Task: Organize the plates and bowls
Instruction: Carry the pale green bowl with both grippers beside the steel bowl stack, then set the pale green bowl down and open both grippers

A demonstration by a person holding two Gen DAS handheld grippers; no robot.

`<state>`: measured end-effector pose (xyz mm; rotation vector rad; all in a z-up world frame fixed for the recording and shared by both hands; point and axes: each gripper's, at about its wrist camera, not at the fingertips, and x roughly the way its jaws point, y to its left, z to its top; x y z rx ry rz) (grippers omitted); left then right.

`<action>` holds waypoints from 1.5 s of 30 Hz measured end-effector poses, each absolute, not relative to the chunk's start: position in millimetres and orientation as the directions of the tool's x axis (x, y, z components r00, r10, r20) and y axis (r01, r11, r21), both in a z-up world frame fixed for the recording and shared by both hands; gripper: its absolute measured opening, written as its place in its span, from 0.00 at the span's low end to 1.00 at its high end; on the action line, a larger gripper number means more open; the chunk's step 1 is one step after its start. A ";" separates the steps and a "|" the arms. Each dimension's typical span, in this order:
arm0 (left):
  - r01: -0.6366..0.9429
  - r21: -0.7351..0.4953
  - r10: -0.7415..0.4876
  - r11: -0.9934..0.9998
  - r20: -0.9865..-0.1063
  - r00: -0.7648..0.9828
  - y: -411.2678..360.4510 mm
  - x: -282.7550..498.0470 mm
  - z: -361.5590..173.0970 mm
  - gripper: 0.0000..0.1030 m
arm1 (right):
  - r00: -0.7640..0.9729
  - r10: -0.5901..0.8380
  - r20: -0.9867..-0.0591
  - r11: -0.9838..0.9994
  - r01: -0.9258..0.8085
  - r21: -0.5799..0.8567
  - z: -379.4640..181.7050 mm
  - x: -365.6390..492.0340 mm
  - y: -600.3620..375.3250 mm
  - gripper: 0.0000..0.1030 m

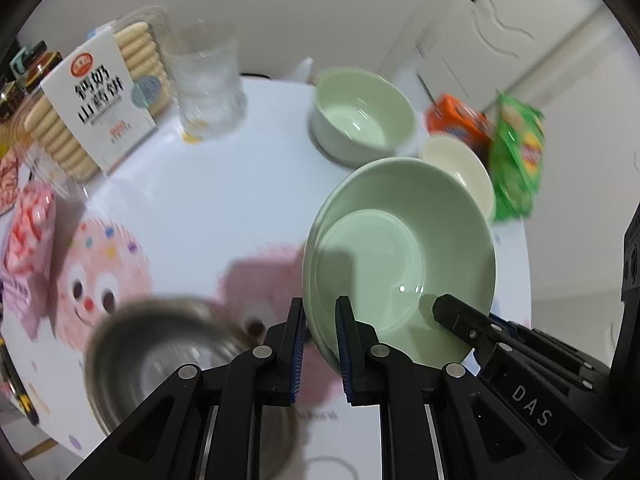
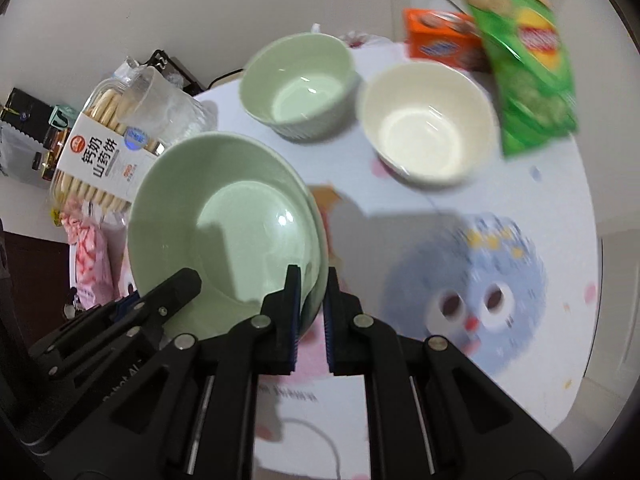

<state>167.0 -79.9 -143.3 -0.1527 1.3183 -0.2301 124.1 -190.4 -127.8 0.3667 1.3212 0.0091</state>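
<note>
A pale green deep plate (image 1: pixel 400 240) hangs tilted above the round table, and a second green rim shows right under it. My left gripper (image 1: pixel 320 308) is shut on its left rim. My right gripper (image 2: pixel 310 276) is shut on the opposite rim of the same plate (image 2: pixel 224 224). Each gripper also shows in the other's view, the right gripper (image 1: pixel 444 308) and the left gripper (image 2: pixel 188 280). On the table behind stand a green ribbed bowl (image 2: pixel 296 88) and a cream bowl (image 2: pixel 428 124). A steel bowl (image 1: pixel 160 352) sits blurred below my left gripper.
A drinking glass (image 1: pixel 208 76) and a biscuit box (image 1: pixel 96 96) stand at the back left, with a pink snack bag (image 1: pixel 28 232) near the left edge. A green chips bag (image 2: pixel 524 56) and an orange box (image 2: pixel 436 40) stand at the back right. The tablecloth (image 2: pixel 460 280) has cartoon prints.
</note>
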 end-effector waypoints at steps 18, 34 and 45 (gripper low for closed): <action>0.111 -0.245 -0.255 0.963 -0.963 0.086 -122.5 86.0 -211.5 0.14 | 0.150 0.171 -0.974 0.954 0.220 0.202 -179.0 24.6 -223.0 0.12; 0.104 -0.214 -0.224 0.971 -0.970 0.094 -125.3 90.9 -215.6 0.15 | 0.133 0.190 -0.973 0.955 0.206 0.214 -191.1 22.1 -225.1 0.13; 0.113 -0.189 -0.203 0.975 -0.971 0.129 -127.0 86.4 -196.7 0.32 | 0.163 0.209 -0.964 0.947 0.212 0.241 -176.6 19.9 -235.7 0.42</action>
